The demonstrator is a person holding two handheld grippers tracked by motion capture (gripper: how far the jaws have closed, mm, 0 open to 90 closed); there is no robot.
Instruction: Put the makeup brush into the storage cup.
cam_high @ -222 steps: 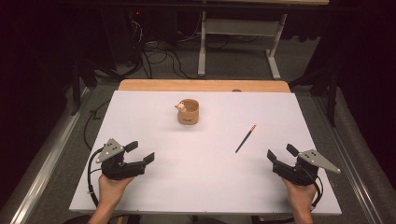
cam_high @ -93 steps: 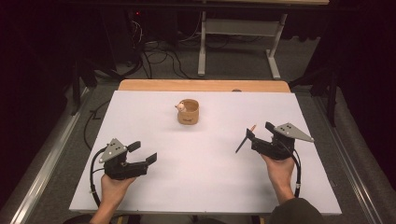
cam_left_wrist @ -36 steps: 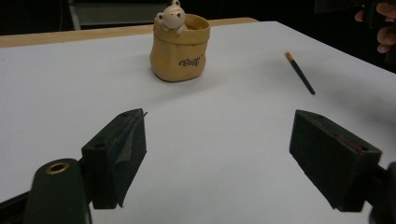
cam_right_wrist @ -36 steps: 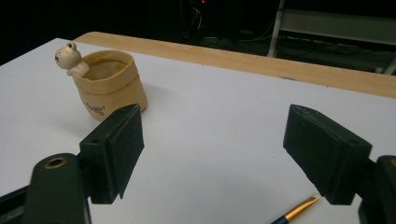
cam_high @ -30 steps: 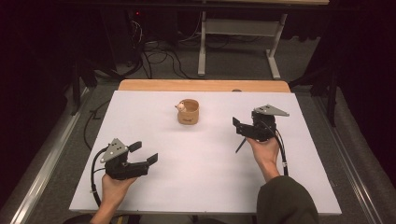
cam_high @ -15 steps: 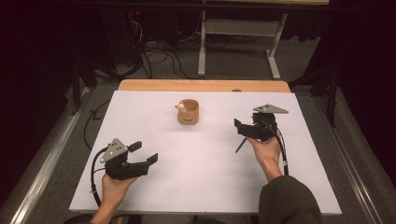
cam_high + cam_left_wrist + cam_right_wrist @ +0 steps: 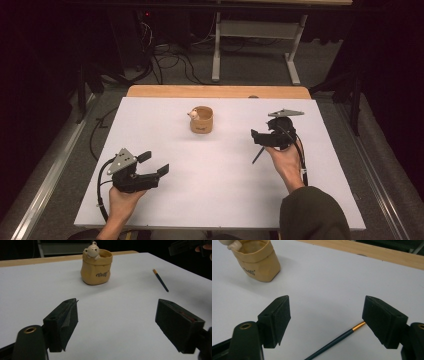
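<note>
Two grippers work over the white table point(image 7: 220, 190), each with its jaws spread wide and nothing between them. The right gripper point(image 7: 260, 139) hangs above a dark pencil point(image 7: 258, 155) with a gold band near one end; in the right gripper view the pencil point(image 7: 332, 342) lies flat on the table, slanting between the two black pads, its banded end close to the right-hand pad — whether it touches that pad cannot be told. The left gripper point(image 7: 155, 164) sits near the table's front left, well apart from the pencil. A tan sack-shaped cup point(image 7: 201, 119) with a small bear figure point(image 7: 91, 249) at its rim stands upright toward the far middle of the table.
</note>
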